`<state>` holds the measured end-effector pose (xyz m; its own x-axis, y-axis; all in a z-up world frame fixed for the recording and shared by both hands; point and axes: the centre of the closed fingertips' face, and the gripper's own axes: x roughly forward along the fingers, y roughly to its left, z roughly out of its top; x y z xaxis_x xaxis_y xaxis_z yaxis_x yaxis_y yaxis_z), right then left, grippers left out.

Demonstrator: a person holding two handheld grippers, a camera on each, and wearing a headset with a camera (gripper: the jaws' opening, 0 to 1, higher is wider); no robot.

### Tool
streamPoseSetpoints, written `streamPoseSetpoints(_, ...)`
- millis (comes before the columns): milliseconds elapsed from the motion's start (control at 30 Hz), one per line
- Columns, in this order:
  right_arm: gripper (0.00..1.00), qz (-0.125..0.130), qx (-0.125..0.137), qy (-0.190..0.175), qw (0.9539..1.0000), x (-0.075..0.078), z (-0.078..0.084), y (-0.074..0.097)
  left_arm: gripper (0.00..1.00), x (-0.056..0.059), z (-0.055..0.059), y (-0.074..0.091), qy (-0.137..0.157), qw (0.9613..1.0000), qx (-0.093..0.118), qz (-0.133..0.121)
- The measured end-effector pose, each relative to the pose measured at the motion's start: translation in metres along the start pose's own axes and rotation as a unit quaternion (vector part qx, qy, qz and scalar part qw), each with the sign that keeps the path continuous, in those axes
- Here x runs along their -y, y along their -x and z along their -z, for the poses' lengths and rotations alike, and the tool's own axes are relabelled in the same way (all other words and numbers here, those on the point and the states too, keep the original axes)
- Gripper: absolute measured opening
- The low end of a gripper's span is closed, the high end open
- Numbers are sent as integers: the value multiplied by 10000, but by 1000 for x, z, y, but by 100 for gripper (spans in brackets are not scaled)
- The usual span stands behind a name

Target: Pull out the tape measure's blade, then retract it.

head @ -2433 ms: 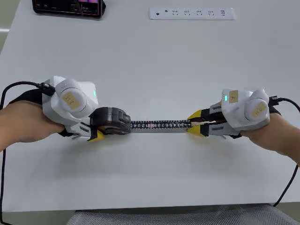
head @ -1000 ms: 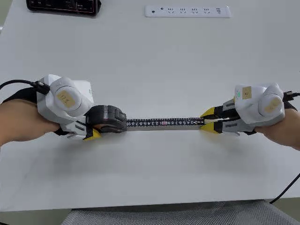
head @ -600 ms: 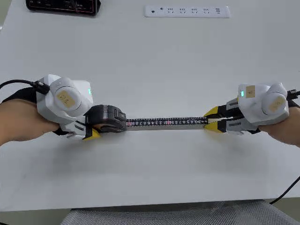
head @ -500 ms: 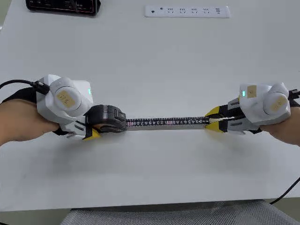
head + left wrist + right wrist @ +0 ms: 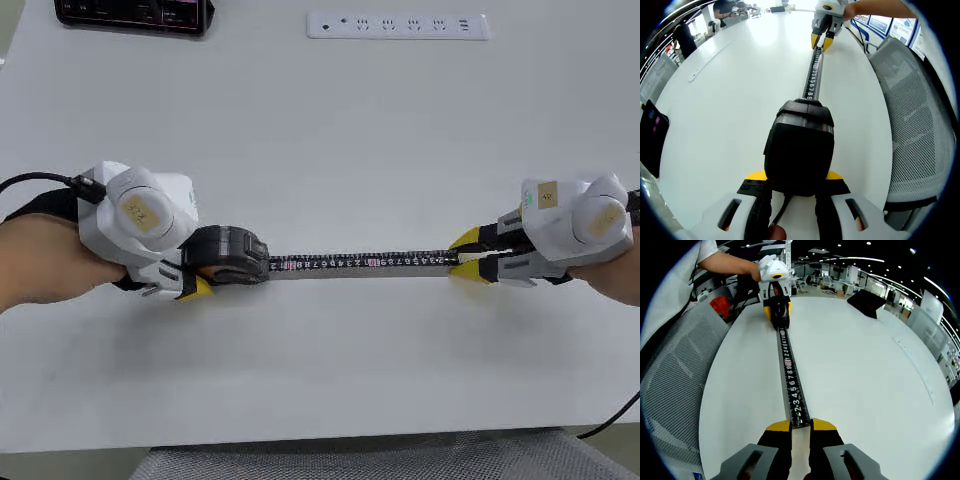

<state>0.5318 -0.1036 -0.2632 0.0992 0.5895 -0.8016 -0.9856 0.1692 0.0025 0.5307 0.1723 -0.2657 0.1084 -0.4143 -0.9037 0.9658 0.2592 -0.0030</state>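
**A:** White table (image 5: 330, 130), broad and mostly bare. What are the grippers doing on it?

**B:** The left gripper (image 5: 796, 176) is clamped around the black tape measure (image 5: 799, 150). Its yellow jaw tips hug the case on both sides, and the case sits toward the table's left, near the front edge.

**A:** And the other one?

**B:** The right gripper (image 5: 801, 427) has its jaws pinched on the end of the blade (image 5: 791, 385), far over to the right. The blade runs straight from the case's mouth to those tips, with the numbers facing up. It hangs low over the table, but I can't tell whether it touches the surface.

**A:** Who's holding them?

**B:** The left hand (image 5: 45, 262) and the right hand (image 5: 615, 285) each grip a white gripper body from behind. A black cable (image 5: 40, 180) loops away from the left one.

**A:** What's farther out on the table?

**B:** A white power strip (image 5: 397, 25) lies flat along the far edge. A black device (image 5: 135, 12) sits at the far left corner. Both are well apart from the tape measure.

**A:** And past the table?

**B:** A grey mesh chair (image 5: 350, 462) is against the near edge. In the right gripper view there's an open office with rows of ceiling lights (image 5: 875, 260) and desks in the distance.
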Motion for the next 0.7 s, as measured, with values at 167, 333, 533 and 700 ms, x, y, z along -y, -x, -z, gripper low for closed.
streamPoseSetpoints(167,8,-11,-30,-25,10000,0,4,3,28,0,0,0,-6,10000,-3,-1)
streamPoseSetpoints(333,8,-19,-74,-5,10000,1,7,3,28,0,1,0,-19,10000,-29,-3)
streamPoseSetpoints(533,9,-25,-66,0,10000,0,7,3,28,0,1,0,-23,10000,-28,-12)
streamPoseSetpoints(700,9,-39,-88,-8,10000,-1,7,3,29,0,1,0,-70,10000,-15,-27)
